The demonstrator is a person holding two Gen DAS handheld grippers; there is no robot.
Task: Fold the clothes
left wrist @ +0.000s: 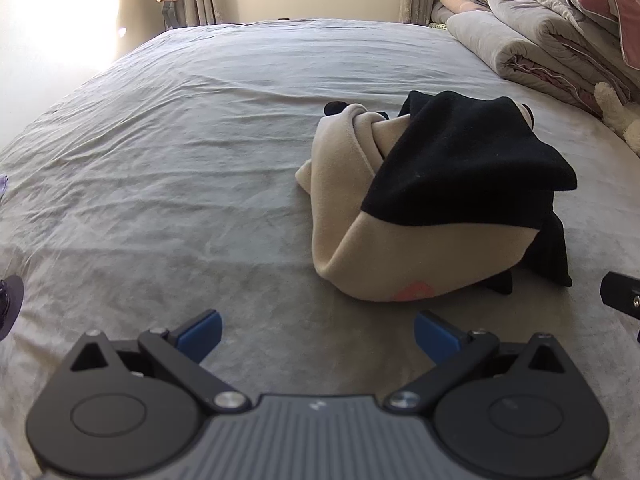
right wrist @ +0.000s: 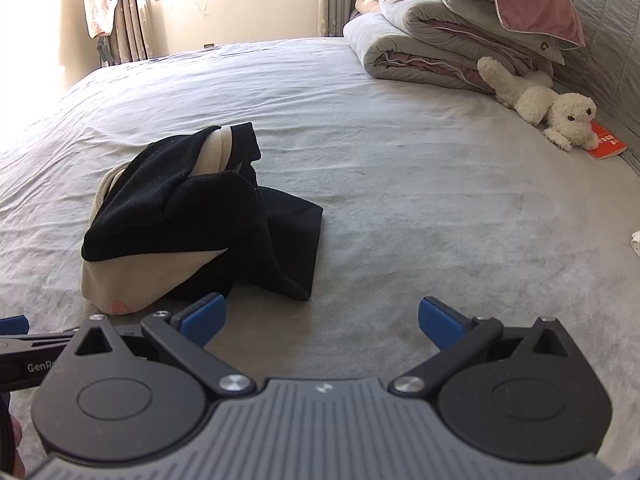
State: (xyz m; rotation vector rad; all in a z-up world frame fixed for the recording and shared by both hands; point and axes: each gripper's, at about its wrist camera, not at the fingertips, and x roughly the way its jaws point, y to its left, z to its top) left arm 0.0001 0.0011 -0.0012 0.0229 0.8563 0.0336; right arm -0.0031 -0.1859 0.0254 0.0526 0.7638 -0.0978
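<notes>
One crumpled garment [left wrist: 432, 200] — two spread-wide grippers

Right wrist view. Right gripper [right wrist: 322, 322], blue pads [right wrist: 204, 316] spread wide with nothing between them, above a grey bed sheet [right wrist: 400, 184]. Just ahead and to the left, a crumpled black-and-beige garment [right wrist: 192, 216] lies in a heap, near the left pad. At far right, folded quilts [right wrist: 432, 40] with a pink pillow [right wrist: 532, 4] on top; a white plush toy [right wrist: 540, 104] beside them, touching a red booklet [right wrist: 608, 142]. Curtains [right wrist: 132, 12] flank a bright window behind
</notes>
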